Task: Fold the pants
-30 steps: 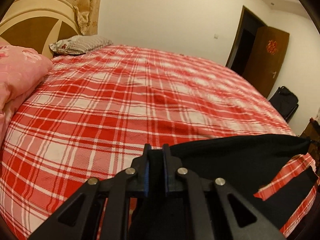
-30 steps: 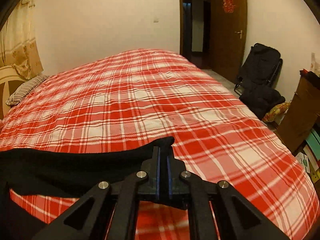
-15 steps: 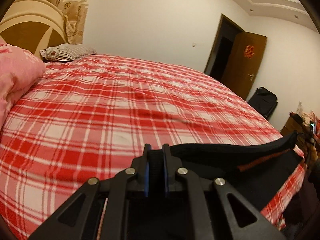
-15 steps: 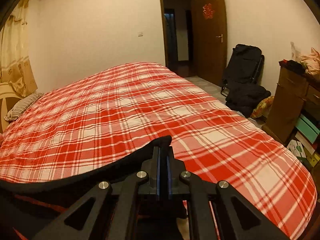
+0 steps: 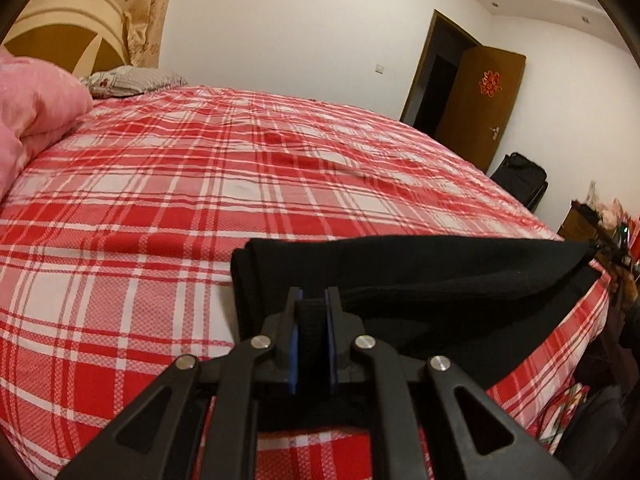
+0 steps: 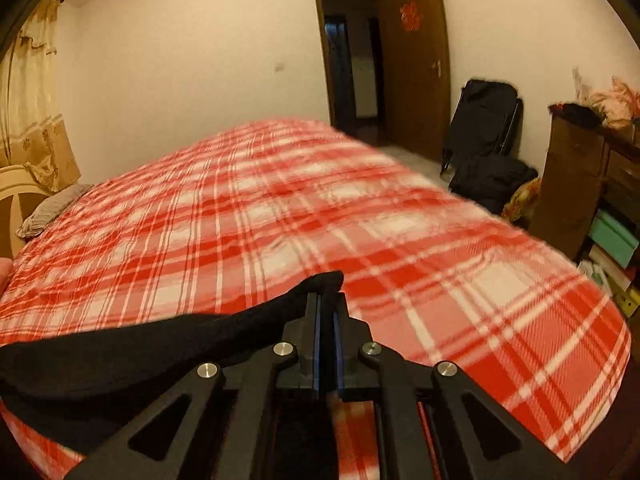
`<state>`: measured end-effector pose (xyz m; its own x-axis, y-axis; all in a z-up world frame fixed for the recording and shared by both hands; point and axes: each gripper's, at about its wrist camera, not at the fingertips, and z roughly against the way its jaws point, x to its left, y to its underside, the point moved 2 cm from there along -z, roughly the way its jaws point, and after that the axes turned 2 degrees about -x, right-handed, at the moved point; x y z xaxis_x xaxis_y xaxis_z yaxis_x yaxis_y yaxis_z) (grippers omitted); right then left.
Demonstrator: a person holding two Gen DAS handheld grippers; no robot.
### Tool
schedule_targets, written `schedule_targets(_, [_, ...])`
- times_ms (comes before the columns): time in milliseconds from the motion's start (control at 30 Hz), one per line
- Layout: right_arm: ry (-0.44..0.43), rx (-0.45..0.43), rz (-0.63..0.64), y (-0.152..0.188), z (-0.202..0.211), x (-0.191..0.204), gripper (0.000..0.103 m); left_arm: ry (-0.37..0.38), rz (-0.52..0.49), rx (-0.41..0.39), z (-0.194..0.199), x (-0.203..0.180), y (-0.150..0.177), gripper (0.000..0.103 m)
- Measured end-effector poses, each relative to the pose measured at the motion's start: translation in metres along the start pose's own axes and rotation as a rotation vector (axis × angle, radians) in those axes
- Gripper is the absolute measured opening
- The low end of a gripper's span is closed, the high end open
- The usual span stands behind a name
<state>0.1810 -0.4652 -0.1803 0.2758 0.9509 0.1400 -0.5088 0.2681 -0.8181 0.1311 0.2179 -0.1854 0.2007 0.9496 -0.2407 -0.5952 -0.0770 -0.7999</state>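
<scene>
In the left wrist view, the left gripper (image 5: 313,306) is closed on a thick band of the black pants (image 5: 440,280), and the dark cloth fills the narrow gap between its blue pads (image 5: 293,344). From the grip the pants stretch to the right as a long, folded strip, lifted a little above the near edge of the bed (image 5: 200,184), and the far end reaches the right side of the picture. One folded corner of the cloth lies just left of the fingers and seems to touch the red and white checked sheet. A pink quilt (image 5: 36,108) lies at the left edge, with a grey pillow (image 5: 132,80) behind it against the headboard (image 5: 68,24). An open brown door (image 5: 488,100) stands in the far wall. In the right wrist view, the picture is somewhat blurred. The right gripper (image 6: 327,308) is also closed on the pants (image 6: 140,352): a small tip of black cloth sticks out above and to the left of the fingertips. From there the pants run to the left and down, over the near edge of the bed (image 6: 440,280). The door (image 6: 416,60) is open in this view as well, a black bag (image 6: 484,120) stands beside it, and a wooden cabinet (image 6: 576,176) is at the right.
</scene>
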Motion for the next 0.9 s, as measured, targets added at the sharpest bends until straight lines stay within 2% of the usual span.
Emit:
schedule_targets(33, [0.007, 0.002, 0.004, 0.003, 0.002, -0.001, 0.006, -0.013, -0.027, 0.002, 0.000, -0.003, 0.001, 0.012])
schedule_targets(67, [0.010, 0.013, 0.006, 0.006, 0.006, -0.003, 0.013, -0.022, -0.048, 0.003, 0.000, -0.004, 0.002, 0.012])
schedule_targets(100, [0.024, 0.032, -0.005, 0.009, 0.009, -0.006, 0.031, -0.029, -0.067, 0.005, 0.000, -0.006, 0.003, 0.012])
schedule_targets(167, [0.065, 0.026, -0.026, 0.011, 0.021, -0.012, 0.055, -0.037, -0.085, 0.005, 0.001, -0.007, 0.004, 0.012])
schedule_targets(233, [0.089, -0.004, -0.048, 0.010, 0.039, -0.014, 0.055, -0.048, -0.112, 0.004, 0.002, -0.009, 0.004, 0.012])
schedule_targets(300, [0.153, -0.050, -0.026, 0.006, 0.064, -0.004, 0.055, -0.054, -0.129, 0.004, 0.002, -0.012, 0.004, 0.012])
schedule_targets(400, [0.105, -0.065, 0.045, 0.003, 0.085, 0.039, 0.055, -0.055, -0.133, 0.002, 0.002, -0.013, 0.005, 0.012])
schedule_targets(467, [0.049, -0.032, 0.178, 0.010, 0.083, 0.095, 0.055, -0.058, -0.129, 0.001, 0.001, -0.013, 0.005, 0.012])
schedule_targets(533, [-0.031, -0.004, 0.317, 0.027, 0.076, 0.154, 0.055, -0.060, -0.127, 0.000, 0.001, -0.013, 0.004, 0.012])
schedule_targets(600, [-0.163, 0.067, 0.465, 0.058, 0.060, 0.225, 0.055, -0.060, -0.126, -0.003, 0.002, -0.014, 0.003, 0.012])
schedule_targets(667, [-0.244, 0.118, 0.595, 0.091, 0.046, 0.279, 0.055, -0.059, -0.124, -0.005, 0.003, -0.014, 0.003, 0.012])
schedule_targets(767, [-0.301, 0.155, 0.794, 0.134, 0.032, 0.337, 0.055, -0.063, -0.136, -0.003, 0.003, -0.015, 0.002, 0.012])
schedule_targets(900, [-0.317, 0.157, 0.946, 0.167, 0.024, 0.376, 0.055, -0.065, -0.148, 0.000, 0.001, -0.015, 0.002, 0.012])
